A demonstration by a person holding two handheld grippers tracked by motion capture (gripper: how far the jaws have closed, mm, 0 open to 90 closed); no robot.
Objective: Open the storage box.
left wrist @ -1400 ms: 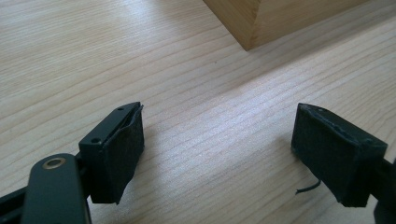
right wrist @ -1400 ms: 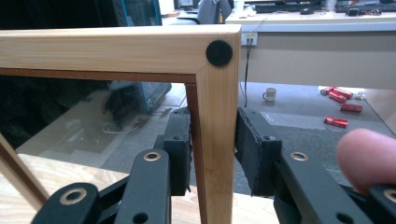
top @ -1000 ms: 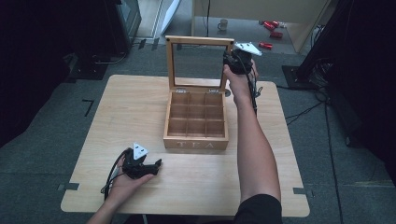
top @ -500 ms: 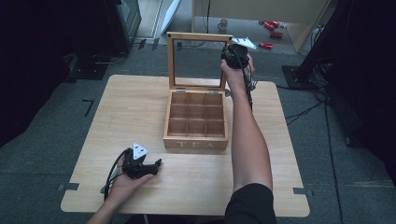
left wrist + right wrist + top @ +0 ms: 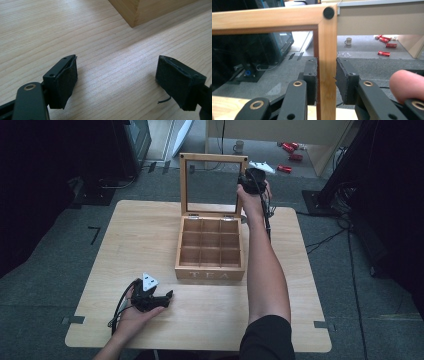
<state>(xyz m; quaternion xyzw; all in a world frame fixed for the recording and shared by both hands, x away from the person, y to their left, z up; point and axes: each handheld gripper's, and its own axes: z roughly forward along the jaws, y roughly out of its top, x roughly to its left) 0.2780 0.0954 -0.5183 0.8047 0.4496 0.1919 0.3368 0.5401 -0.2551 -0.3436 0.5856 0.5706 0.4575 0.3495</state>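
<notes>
Bench (image 5: 150,235): pale wood, mostly bare, dark floor around it.

Tea box (image 5: 211,251): wooden, sits mid-bench, nine open compartments, all look empty. Lid (image 5: 212,185) stands upright on rear hinges; wooden frame around a clear pane. Judgement: box is rigid and moderately heavy, unlikely to slide; lid is light but the pane is fragile and the hinges would not like twisting. Best hold is the frame's side rail near the top corner, never the pane.

Right hand-held gripper (image 5: 254,176): at the lid's right rail, just below the top corner. In the right gripper view its jaws (image 5: 327,83) bracket the rail; left pad touching, right pad with a sliver of gap, so closed to rail width, grip light. A fingertip (image 5: 405,83) shows at right.

Left hand-held gripper (image 5: 150,297): rests on the bench in front of the box's left corner, jaws wide, nothing between (image 5: 116,82).

Obstructions: none near the lid's swing. Mug (image 5: 239,146) and red items (image 5: 290,157) lie on the floor beyond, well apart.
</notes>
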